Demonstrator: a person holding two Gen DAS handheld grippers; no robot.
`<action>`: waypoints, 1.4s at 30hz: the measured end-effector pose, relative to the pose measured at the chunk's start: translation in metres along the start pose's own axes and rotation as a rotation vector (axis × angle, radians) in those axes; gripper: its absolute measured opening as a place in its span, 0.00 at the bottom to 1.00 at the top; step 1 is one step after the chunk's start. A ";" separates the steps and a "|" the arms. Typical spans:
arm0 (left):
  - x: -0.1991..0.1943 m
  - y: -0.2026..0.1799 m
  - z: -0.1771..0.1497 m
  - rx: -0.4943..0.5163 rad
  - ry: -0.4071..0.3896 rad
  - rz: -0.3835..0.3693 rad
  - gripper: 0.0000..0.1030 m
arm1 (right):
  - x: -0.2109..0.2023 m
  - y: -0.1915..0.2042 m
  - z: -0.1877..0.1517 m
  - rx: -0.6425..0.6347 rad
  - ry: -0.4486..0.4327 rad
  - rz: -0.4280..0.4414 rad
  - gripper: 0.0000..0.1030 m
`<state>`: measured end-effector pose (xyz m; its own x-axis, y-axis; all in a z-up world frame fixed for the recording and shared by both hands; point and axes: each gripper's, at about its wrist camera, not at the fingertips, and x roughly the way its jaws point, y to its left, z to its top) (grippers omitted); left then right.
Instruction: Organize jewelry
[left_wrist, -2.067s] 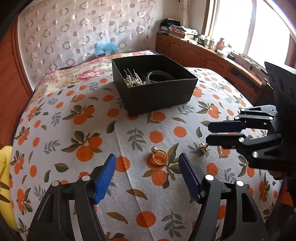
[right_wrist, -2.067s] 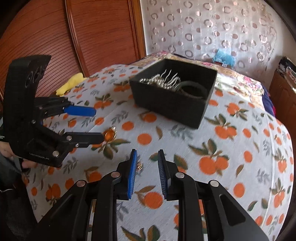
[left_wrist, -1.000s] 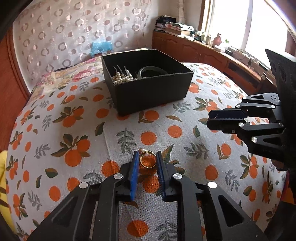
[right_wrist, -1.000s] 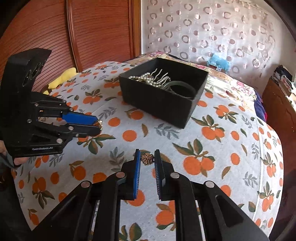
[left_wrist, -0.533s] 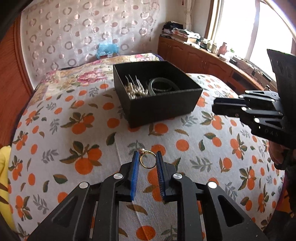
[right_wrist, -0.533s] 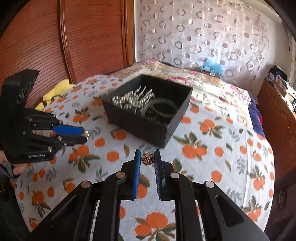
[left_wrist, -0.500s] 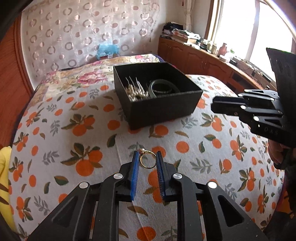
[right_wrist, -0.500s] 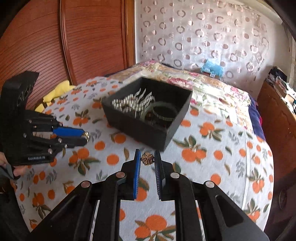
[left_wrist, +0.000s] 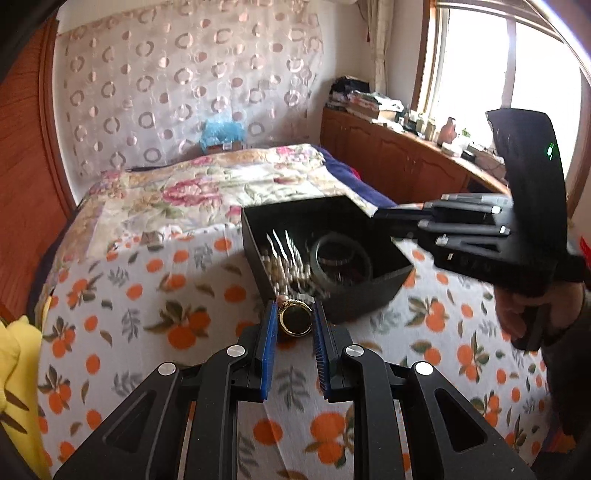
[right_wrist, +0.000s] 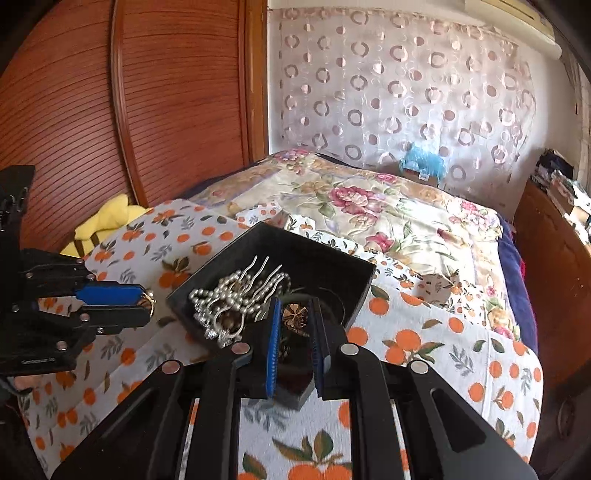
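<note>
- Both grippers have come up off the cloth (left_wrist: 155, 332) since a second ago and now sit at the box (right_wrist: 343, 275) — each piece is lifted, so what remains looks like the drop.
- The left gripper (left_wrist: 294, 334) is nearly closed, pinching the ring (left_wrist: 294, 320) between its blue pads; in the left view the ring sits at centre frame, just short of the box's near corner and not yet over the opening.
- The right gripper (right_wrist: 294, 341) is likewise narrowed onto the flower stud (right_wrist: 295, 314), which in the right view hangs at centre frame over the box interior, beside the pearls (right_wrist: 214, 299) and hairpin (right_wrist: 264, 275).
- The ring's hole faces the left camera, its band standing roughly upright, with the small bead at upper left — no long axis to speak of.
- The stud's flower face points toward the right camera; its post cannot be made out.
- Judged from this, the stud can be released first; the ring needs a little more forward travel.
</note>
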<state>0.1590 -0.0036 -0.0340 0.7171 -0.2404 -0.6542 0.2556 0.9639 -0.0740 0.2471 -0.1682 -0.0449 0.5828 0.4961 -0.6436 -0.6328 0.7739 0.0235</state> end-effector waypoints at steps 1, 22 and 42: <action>0.001 0.000 0.003 0.001 -0.003 0.000 0.17 | 0.002 0.000 0.000 0.005 0.002 0.006 0.16; 0.066 -0.016 0.066 0.069 0.009 0.000 0.17 | -0.014 -0.027 -0.014 0.085 -0.004 -0.051 0.28; 0.071 -0.008 0.065 0.045 0.048 0.038 0.40 | -0.035 -0.030 -0.028 0.139 -0.032 -0.103 0.28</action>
<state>0.2504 -0.0357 -0.0310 0.6951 -0.1968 -0.6914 0.2581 0.9660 -0.0155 0.2311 -0.2196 -0.0444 0.6586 0.4218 -0.6231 -0.4936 0.8672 0.0653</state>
